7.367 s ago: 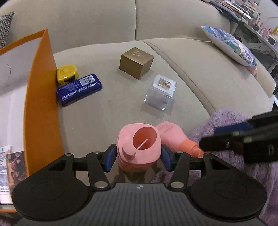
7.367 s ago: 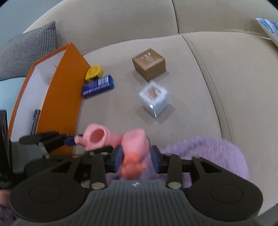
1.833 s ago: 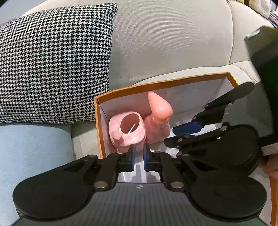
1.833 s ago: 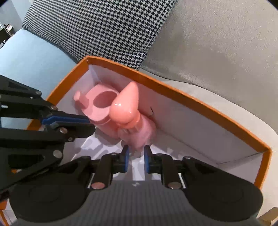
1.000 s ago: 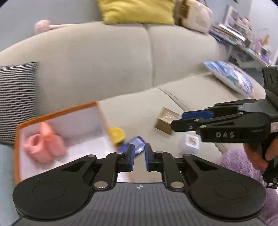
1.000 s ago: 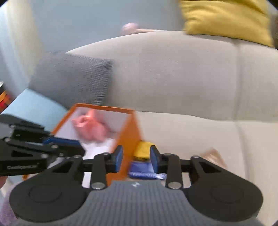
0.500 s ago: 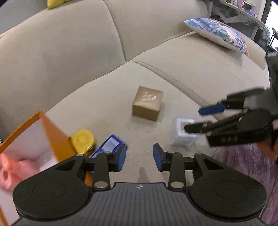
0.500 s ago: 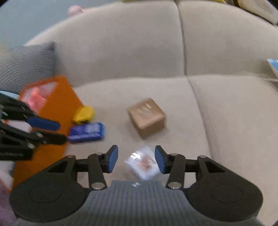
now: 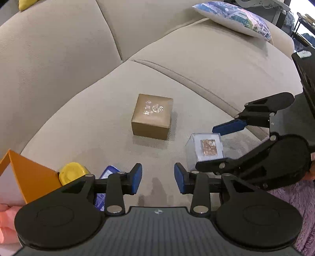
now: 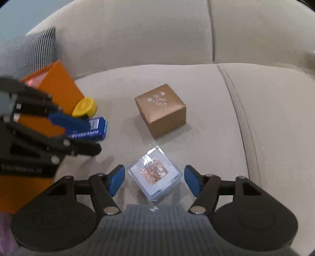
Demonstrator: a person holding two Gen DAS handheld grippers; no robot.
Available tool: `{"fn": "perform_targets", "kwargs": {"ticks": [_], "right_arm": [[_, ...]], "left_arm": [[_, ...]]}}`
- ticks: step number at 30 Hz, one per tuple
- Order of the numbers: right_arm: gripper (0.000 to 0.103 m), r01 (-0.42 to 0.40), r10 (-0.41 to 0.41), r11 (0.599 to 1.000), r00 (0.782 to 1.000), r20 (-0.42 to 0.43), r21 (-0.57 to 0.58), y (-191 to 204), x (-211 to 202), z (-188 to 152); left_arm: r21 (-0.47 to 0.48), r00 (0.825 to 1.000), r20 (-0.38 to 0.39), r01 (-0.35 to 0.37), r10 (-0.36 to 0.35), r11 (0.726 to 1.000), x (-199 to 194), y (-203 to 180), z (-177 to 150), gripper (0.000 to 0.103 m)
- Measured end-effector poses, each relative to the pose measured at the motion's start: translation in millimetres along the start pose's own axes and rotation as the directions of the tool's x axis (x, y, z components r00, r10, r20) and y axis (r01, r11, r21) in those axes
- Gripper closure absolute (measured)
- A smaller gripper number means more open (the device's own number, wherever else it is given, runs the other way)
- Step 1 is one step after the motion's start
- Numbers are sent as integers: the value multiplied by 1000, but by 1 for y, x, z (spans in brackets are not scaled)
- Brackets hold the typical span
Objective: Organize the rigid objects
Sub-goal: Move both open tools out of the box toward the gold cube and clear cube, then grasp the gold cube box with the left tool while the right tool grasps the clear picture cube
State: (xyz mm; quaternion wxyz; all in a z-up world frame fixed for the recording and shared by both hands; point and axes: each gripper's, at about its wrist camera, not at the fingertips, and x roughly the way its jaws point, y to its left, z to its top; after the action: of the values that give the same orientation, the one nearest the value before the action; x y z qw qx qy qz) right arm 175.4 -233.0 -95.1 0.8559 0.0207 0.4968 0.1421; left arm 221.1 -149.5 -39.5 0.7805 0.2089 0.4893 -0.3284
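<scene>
A gold-brown box (image 9: pixel 152 116) (image 10: pixel 161 109) sits mid-cushion on the beige sofa. A clear cube (image 10: pixel 154 175) (image 9: pixel 205 149) with a picture on top lies between the blue pads of my right gripper (image 10: pixel 154 180), whose jaws are opening and stand apart from it. My left gripper (image 9: pixel 158 178) hovers over bare cushion, its jaws opening with nothing between them. A blue tin (image 10: pixel 92 129) (image 9: pixel 103 189) and a yellow tape measure (image 9: pixel 72 174) (image 10: pixel 85 107) lie beside the orange box (image 9: pixel 29 177) (image 10: pixel 59 92). Pink items (image 9: pixel 6 220) show inside the box at the left edge.
A houndstooth pillow (image 10: pixel 37 49) leans behind the orange box. A blue patterned pillow (image 9: pixel 234 16) rests at the sofa's far right. A purple fluffy throw (image 9: pixel 289 198) covers the front right of the seat. A yellow cushion (image 9: pixel 24 4) tops the backrest.
Both grippers left the pink items in the orange box and swung right and down over the cushion. Their jaws have widened, and the right one now straddles the clear cube.
</scene>
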Motion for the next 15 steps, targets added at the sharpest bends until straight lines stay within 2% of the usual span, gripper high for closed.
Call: {"fn": "perform_targets", "kwargs": {"ticks": [4,9,13,15], "right_arm": [[41,-9,9,999,1000,-7,-48,0,2,4],[47,90,-90,996,996,8,-4,-19,2,16],[48,111,-113,992,993,28,54,-41,2,27],[48,113,-114,992,993,14,53,-46,4,30]], "left_arm": [[6,1000,5,-10,10,1000,4,1,9,42],[14,999,28,-36,35,999,13,1,25,26],[-2,999,34,-34,35,999,27,1,44,19],[-6,999,22,-31,31,1000,37,2,54,19]]}}
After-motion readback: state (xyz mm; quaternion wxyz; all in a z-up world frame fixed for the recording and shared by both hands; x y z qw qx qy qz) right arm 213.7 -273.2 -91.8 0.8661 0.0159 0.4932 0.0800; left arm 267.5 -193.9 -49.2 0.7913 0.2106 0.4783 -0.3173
